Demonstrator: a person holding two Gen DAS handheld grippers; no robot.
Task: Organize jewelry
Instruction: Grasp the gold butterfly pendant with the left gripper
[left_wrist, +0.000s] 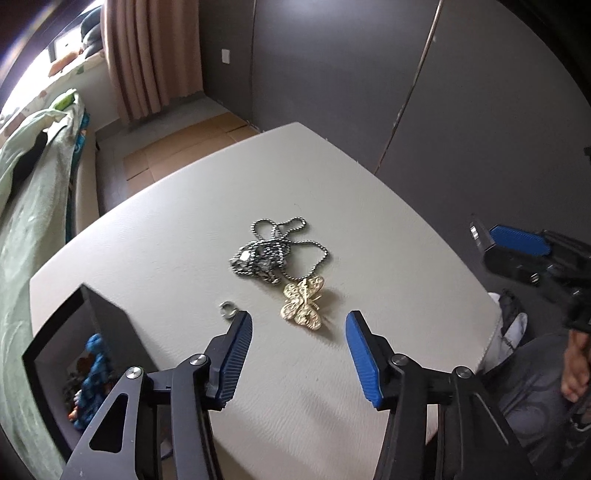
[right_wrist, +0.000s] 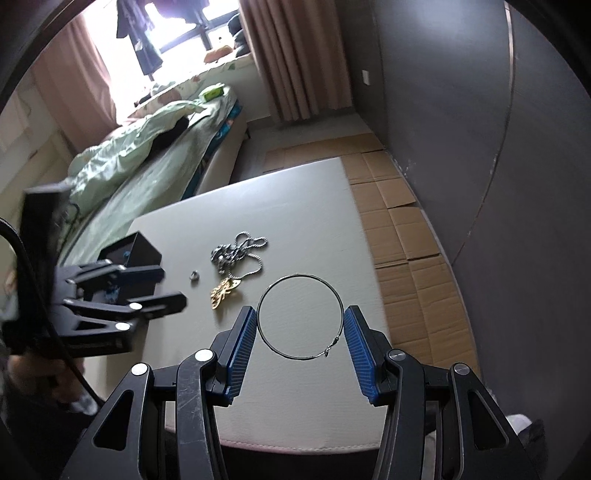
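Note:
A silver ball-chain necklace (left_wrist: 266, 254) (right_wrist: 236, 251) lies bunched mid-table, joined to a gold butterfly pendant (left_wrist: 304, 304) (right_wrist: 224, 291). A small silver ring (left_wrist: 228, 309) (right_wrist: 194, 275) rests to its left. My left gripper (left_wrist: 299, 317) (right_wrist: 166, 288) hovers open just short of the pendant, with nothing between its fingers. My right gripper (right_wrist: 300, 314) (left_wrist: 517, 242) is raised to the right and shut on a thin wire hoop (right_wrist: 300, 277), which spans the gap between both blue pads.
A black open box (left_wrist: 107, 321) (right_wrist: 144, 247) with blue beads (left_wrist: 94, 365) inside stands at the left of the white table (left_wrist: 147, 258) (right_wrist: 295, 206). A bed (right_wrist: 140, 147) lies beyond, flattened cardboard (right_wrist: 406, 240) covers the floor, and a person's knee (left_wrist: 535, 387) is at the right edge.

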